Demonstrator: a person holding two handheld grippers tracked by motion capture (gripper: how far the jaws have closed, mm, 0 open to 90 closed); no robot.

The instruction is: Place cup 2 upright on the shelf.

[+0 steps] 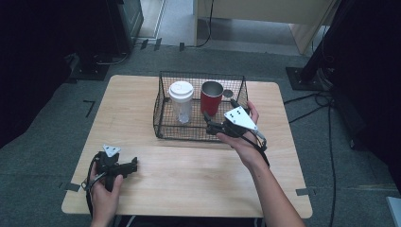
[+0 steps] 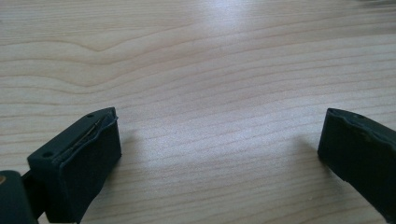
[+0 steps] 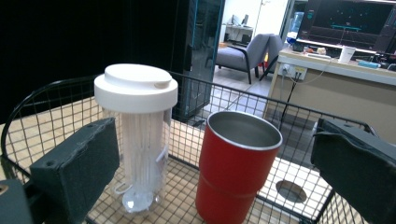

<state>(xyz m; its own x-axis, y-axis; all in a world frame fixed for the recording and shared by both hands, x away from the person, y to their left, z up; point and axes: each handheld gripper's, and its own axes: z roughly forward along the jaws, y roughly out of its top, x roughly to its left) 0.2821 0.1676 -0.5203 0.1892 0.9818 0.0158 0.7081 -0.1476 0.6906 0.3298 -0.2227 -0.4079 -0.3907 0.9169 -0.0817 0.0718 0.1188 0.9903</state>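
A black wire basket (image 1: 161,116) stands at the back middle of the wooden table (image 1: 189,175). Inside it stand a clear tumbler with a white lid (image 1: 181,100) (image 3: 136,135) and, to its right, a red metal cup (image 1: 211,98) (image 3: 238,163) with an open steel mouth. A small round disc (image 1: 228,93) (image 3: 290,190) lies on the basket floor behind the cup. My right gripper (image 1: 206,121) (image 3: 215,186) is open over the basket's front right edge, jaws pointing at the red cup. My left gripper (image 1: 135,165) (image 2: 219,154) is open and empty, low over bare table at the front left.
The basket's wire walls surround both cups. Cables and black stands lie on the carpet to the right of the table. Beyond the basket the right gripper view shows a grey chair (image 3: 245,53) and a desk with a monitor (image 3: 350,21).
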